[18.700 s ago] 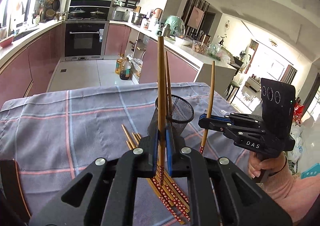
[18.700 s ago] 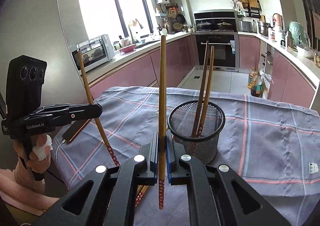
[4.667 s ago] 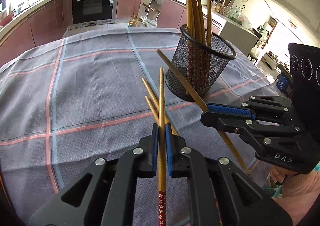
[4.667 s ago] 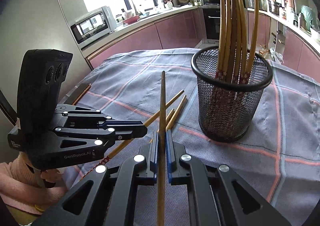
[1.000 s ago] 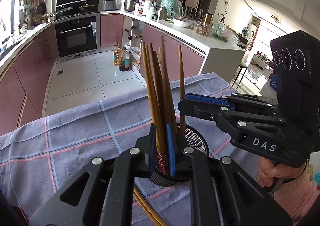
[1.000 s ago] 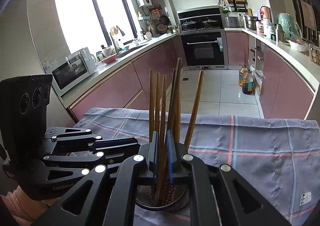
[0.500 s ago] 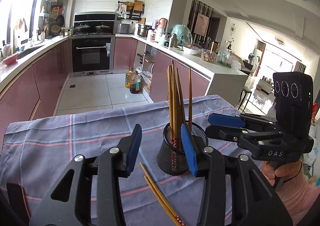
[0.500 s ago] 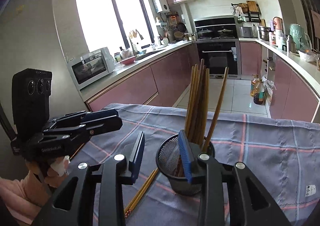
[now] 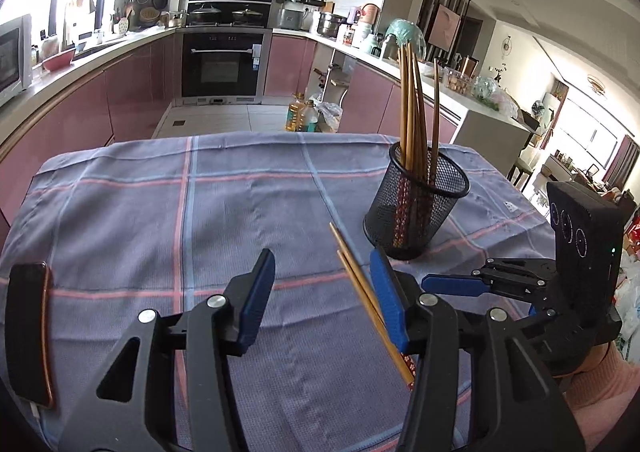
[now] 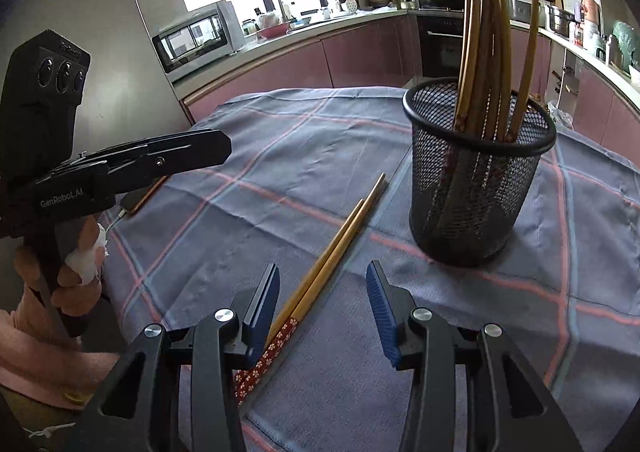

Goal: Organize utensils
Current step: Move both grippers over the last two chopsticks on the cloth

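**Two chopsticks left on the counter, both jaws wide open**

So my left gripper (image 9: 322,298) had its jaws spread wide with nothing in them, hovering low over the plaid cloth (image 9: 224,204) on the counter. Same deal with my right gripper (image 10: 322,312): jaws apart, empty, pointed down at the cloth from the other side.

The loose pair of chopsticks (image 10: 332,252) lay side by side, touching, just beside the mesh holder (image 10: 476,188). In the left wrist view their patterned red ends got cut off behind my own right-hand finger pad, so I couldn't see where they finished. In the right wrist view those ends ran under my left-hand pad.

The holder stood upright with a bunch of chopsticks (image 9: 416,104) leaning in it; I couldn't count them properly, they overlapped too much.

A dark phone (image 9: 26,332) sat at the cloth's near left edge, partly cropped.
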